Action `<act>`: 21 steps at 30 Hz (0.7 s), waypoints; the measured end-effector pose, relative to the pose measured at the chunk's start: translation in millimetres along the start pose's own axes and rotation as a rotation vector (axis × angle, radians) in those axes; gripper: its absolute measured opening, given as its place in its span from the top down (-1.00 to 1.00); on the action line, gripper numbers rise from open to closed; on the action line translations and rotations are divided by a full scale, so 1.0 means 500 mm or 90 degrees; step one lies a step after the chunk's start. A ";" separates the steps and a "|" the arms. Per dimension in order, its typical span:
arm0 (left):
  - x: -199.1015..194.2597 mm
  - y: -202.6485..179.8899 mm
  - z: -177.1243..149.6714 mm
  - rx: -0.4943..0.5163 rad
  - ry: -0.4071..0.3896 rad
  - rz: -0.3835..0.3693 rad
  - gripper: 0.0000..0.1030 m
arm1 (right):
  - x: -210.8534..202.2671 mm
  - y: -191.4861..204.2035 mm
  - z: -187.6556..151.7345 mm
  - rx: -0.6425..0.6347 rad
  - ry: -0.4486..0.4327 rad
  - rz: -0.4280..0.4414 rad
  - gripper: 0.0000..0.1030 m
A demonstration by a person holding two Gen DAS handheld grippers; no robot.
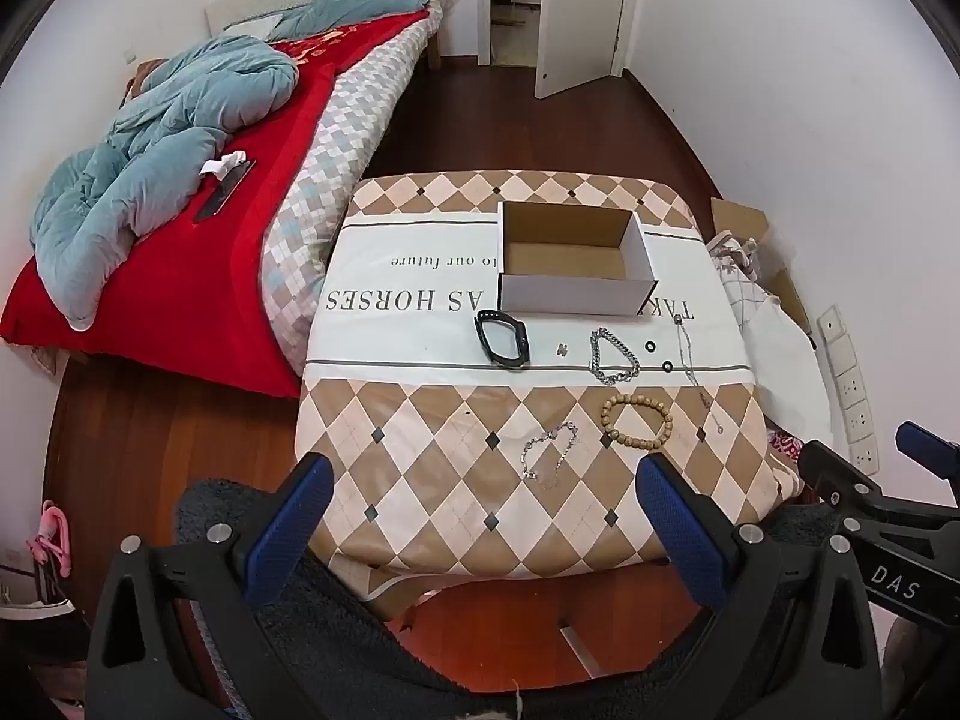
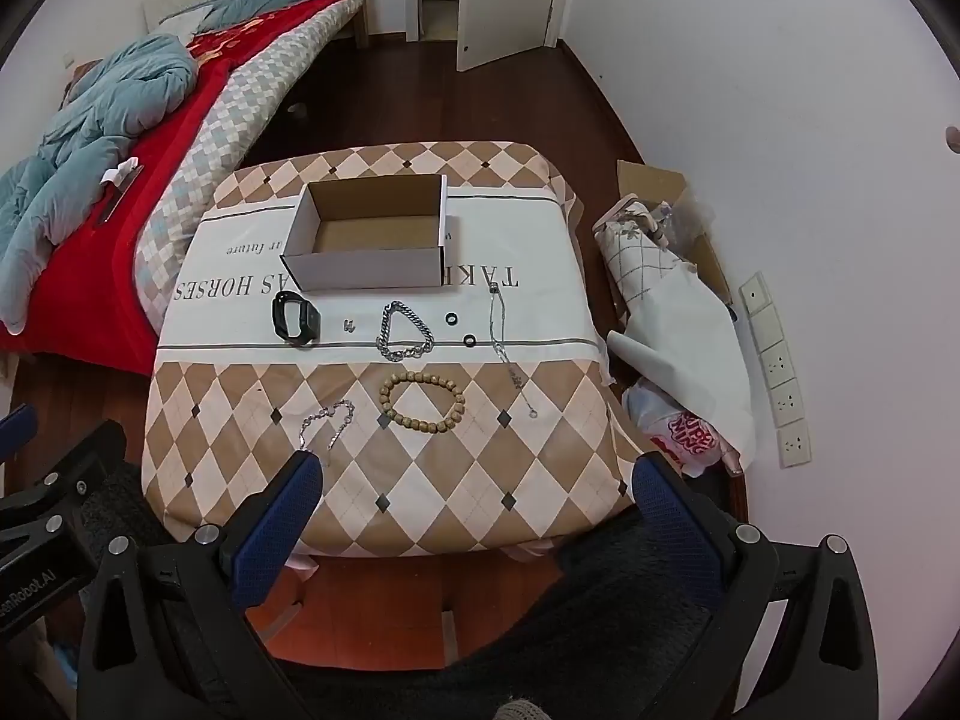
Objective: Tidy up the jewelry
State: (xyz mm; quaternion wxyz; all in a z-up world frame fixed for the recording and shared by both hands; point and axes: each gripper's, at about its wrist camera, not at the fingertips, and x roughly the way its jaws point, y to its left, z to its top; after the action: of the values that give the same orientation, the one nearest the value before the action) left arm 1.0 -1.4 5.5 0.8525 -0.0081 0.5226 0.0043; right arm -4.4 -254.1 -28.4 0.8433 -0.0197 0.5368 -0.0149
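An open white cardboard box (image 1: 576, 288) (image 2: 366, 276) with nothing visible inside stands at the back of a small cloth-covered table (image 1: 432, 480) (image 2: 240, 396). In front of it lie a black wristband (image 1: 503, 339) (image 2: 295, 315), a chunky silver chain (image 1: 612, 355) (image 2: 405, 331), two black rings (image 1: 649, 347) (image 2: 451, 318), a thin silver necklace (image 1: 690, 360) (image 2: 501, 336), a wooden bead bracelet (image 1: 637, 422) (image 2: 423, 402) and a thin silver bracelet (image 1: 549, 453) (image 2: 327, 423). My left gripper (image 1: 485, 468) and right gripper (image 2: 477, 468) both hover open near the table's front edge, holding nothing.
A bed (image 1: 198, 228) (image 2: 90, 138) with a red cover and a teal quilt stands to the left. Bags and cardboard (image 2: 678, 324) lie on the floor to the right, below wall sockets (image 2: 774, 360). A doorway with an open door (image 1: 576, 12) is at the back.
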 end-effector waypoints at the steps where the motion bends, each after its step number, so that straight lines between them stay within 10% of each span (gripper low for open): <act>1: -0.001 -0.001 0.000 0.000 -0.001 0.000 -0.99 | 0.000 0.000 0.000 -0.001 0.001 0.000 -1.00; 21: -0.010 -0.006 -0.002 0.002 -0.006 0.000 -0.99 | 0.001 0.003 -0.007 0.000 -0.004 0.001 -1.00</act>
State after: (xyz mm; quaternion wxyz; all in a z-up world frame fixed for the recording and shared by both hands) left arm -2.3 -4.4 9.4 0.8551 -0.0065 0.5185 0.0033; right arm -7.2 -252.7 -30.5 0.8450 -0.0190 0.5342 -0.0141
